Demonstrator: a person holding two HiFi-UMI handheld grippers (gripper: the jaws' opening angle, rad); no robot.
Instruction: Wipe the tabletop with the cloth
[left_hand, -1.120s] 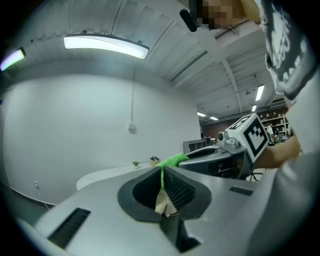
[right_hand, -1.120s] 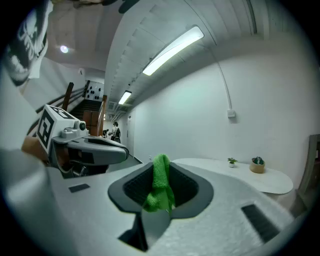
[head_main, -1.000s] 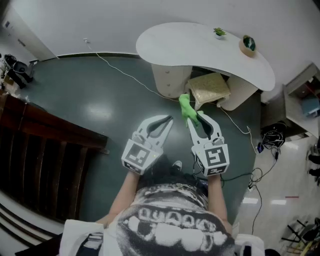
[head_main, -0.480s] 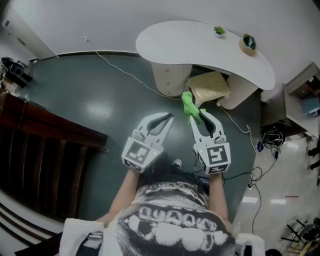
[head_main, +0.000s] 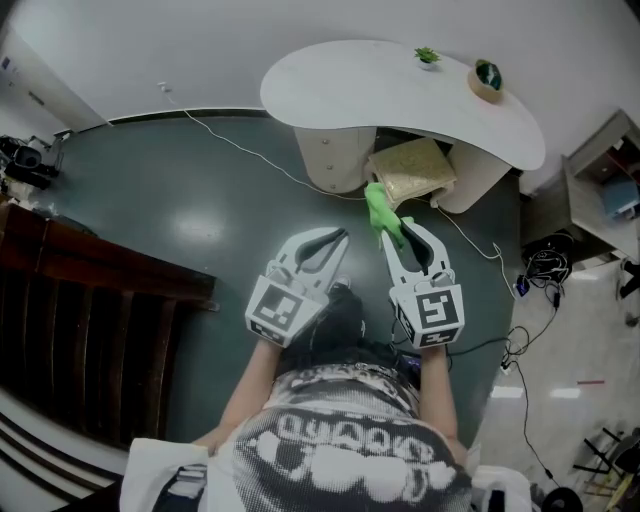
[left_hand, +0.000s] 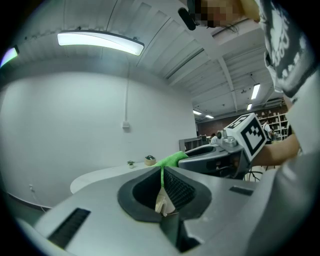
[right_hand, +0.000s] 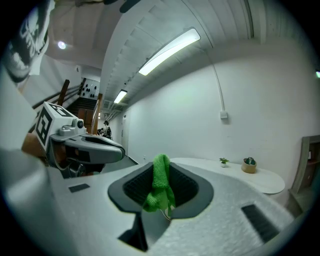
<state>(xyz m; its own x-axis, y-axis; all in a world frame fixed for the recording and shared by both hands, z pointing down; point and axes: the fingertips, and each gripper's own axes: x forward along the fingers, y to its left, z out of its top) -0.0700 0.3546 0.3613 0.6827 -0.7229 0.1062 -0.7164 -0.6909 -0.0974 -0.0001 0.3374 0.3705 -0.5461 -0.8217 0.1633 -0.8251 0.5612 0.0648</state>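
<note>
In the head view the white table (head_main: 400, 90) has shifted slightly and the person's leg (head_main: 338, 318) now shows between the grippers, so I judge they are stepping toward it and wiping is not begun. The left gripper view shows the left gripper (left_hand: 161, 169) closed, perhaps on a pale scrap (left_hand: 162, 202). Only the right gripper view shows clearly the right gripper (right_hand: 165, 167) clamped on the green cloth (right_hand: 161, 184), well apart from the tabletop.

Cloth (head_main: 380, 213): green knit, bunched, pinched between right gripper (head_main: 400, 232) jaws, drooping limp, in mid-air, well apart from tabletop (head_main: 380, 92). Tabletop: white, kidney-shaped, level.
</note>
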